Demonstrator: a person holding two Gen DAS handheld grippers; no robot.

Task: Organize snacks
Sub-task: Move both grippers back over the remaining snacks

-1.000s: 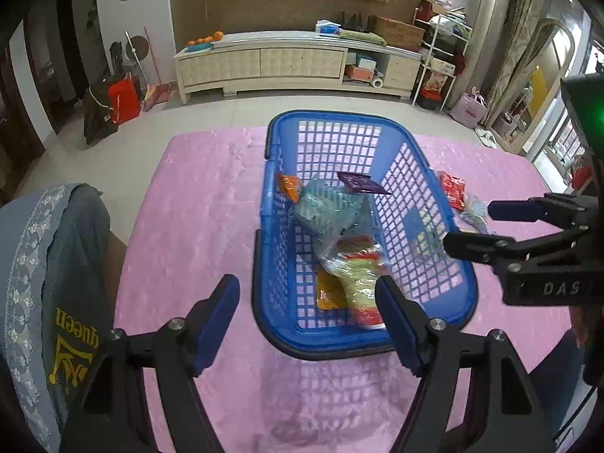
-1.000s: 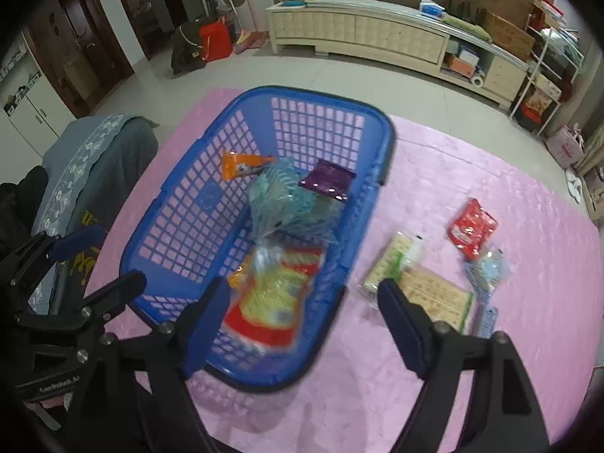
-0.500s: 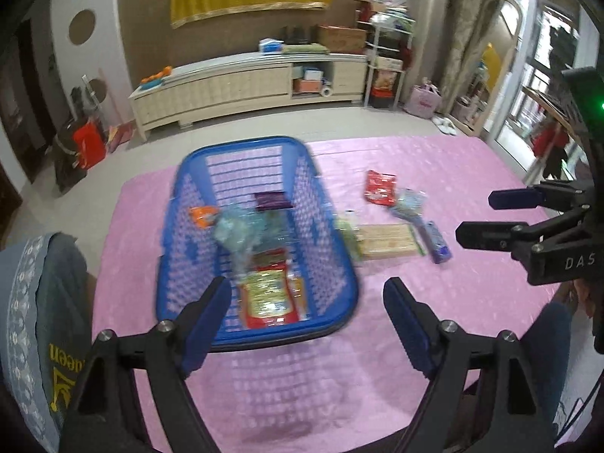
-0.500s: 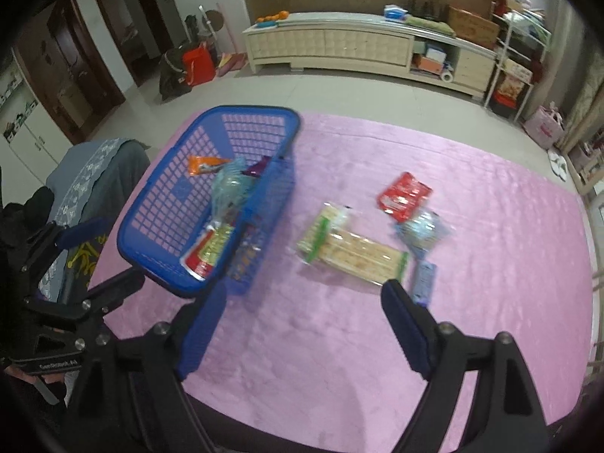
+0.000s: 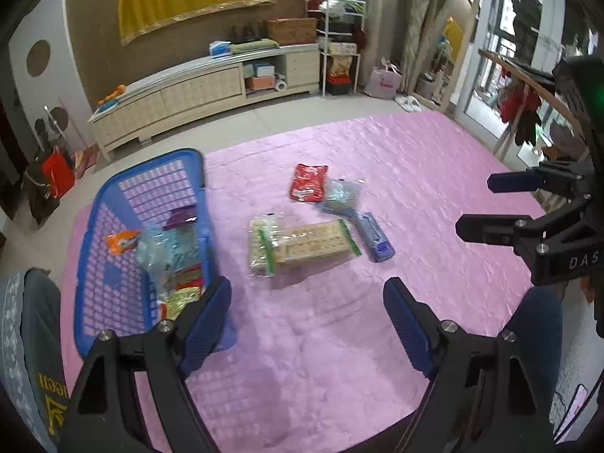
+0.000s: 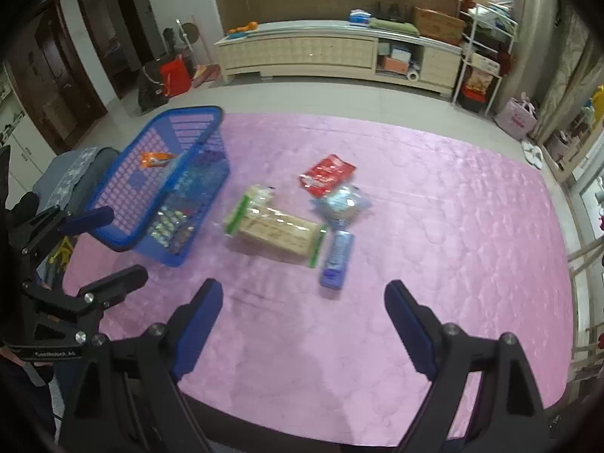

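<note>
A blue basket [image 5: 113,207] [image 6: 124,188] holding several snack packs stands at the left of the pink cloth. Loose on the cloth to its right lie a cracker pack [image 5: 302,243] [image 6: 275,226], a red pouch [image 5: 308,182] [image 6: 327,175], a clear bluish bag [image 5: 339,198] [image 6: 345,202] and a blue bar [image 5: 375,236] [image 6: 337,255]. My left gripper [image 5: 307,324] is open and empty above the cloth, near the basket's front corner. My right gripper [image 6: 304,328] is open and empty, short of the blue bar.
The pink cloth [image 5: 415,188] covers the table. A cream sideboard [image 6: 339,53] stands against the far wall. A chair back with grey cloth [image 5: 26,321] is at the left edge. A rack and mirror [image 5: 434,37] stand at the right.
Both grippers have swung right, away from over the basket, toward the loose snacks. A red and yellow pack that fell past the right gripper now lies in the basket.
</note>
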